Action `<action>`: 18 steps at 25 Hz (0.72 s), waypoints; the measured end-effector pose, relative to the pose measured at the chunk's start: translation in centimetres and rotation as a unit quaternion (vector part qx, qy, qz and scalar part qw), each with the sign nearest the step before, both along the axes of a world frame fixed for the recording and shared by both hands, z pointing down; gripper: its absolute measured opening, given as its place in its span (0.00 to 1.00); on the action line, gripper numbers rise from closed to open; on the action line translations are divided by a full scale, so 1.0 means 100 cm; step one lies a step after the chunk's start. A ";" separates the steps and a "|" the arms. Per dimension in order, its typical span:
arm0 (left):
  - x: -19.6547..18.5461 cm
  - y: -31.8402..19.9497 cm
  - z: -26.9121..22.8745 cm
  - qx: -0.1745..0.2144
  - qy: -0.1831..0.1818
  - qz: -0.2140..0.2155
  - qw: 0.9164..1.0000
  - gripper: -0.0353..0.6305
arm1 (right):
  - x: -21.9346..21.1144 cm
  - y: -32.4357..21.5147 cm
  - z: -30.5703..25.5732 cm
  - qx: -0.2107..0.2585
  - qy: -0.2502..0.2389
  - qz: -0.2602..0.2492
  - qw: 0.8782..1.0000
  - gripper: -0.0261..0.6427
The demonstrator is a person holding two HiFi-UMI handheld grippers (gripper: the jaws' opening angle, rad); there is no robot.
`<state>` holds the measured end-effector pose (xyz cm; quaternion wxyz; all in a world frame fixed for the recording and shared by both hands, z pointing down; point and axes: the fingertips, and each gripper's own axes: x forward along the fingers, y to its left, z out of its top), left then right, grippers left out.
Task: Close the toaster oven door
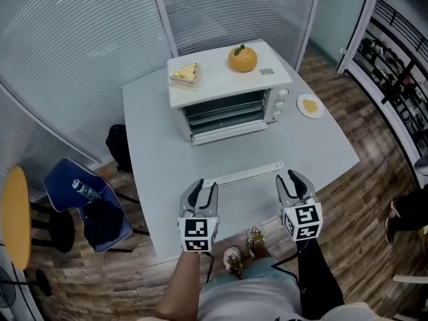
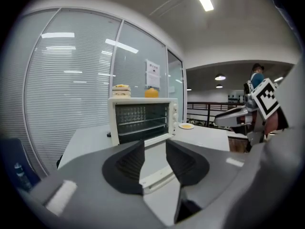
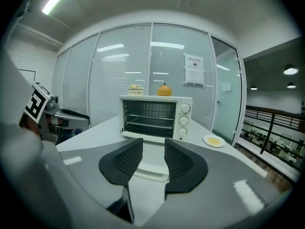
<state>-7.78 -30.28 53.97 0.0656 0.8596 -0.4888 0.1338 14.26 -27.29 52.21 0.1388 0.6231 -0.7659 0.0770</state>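
A chair [image 1: 87, 206] with a bag and bottle stands off the left edge of the surface [image 1: 160, 152], below its level, so it should not get in the way.

The left claw [image 1: 202, 187] sits at the near edge with its jaws spread and nothing between them. It points almost level toward the toaster oven [image 1: 227, 105]. In the left gripper view, the left claw [image 2: 155, 149] frames the open oven mouth and its racks through the gap.

The oven stands at the far middle of the surface, facing the person. A cake slice [image 1: 186, 73] and an orange [image 1: 242, 58] rest on its roof, out of the door's path.

The door [image 1: 249, 174] looks to be dropped flat toward the person. Its clear pane is hard to see and only its white front bar shows plainly. That bar lies just ahead of both claws and well clear of the oven body. As far as I can tell, neither claw touches it.

The right claw [image 1: 291, 179] matches the left one, spread and empty, at the bar's other end. In the right gripper view, the right claw [image 3: 153, 147] is lined up on the door [image 3: 151, 171].

One claw at each end suits lifting the bar evenly, and the bare surface between claws and oven leaves room for the swing.

A plate [image 1: 310, 105] sits right of the oven, beside its knobs and outside the door's arc.
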 end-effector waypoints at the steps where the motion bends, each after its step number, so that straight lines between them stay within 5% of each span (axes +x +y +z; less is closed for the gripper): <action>1: 0.000 0.000 0.011 -0.010 -0.003 -0.004 1.000 0.33 | 0.002 -0.003 0.011 -0.011 -0.001 -0.002 1.000 0.22; 18: -0.026 -0.001 0.151 -0.177 -0.031 -0.114 0.977 0.35 | 0.024 -0.025 0.142 -0.156 -0.027 -0.002 0.987 0.22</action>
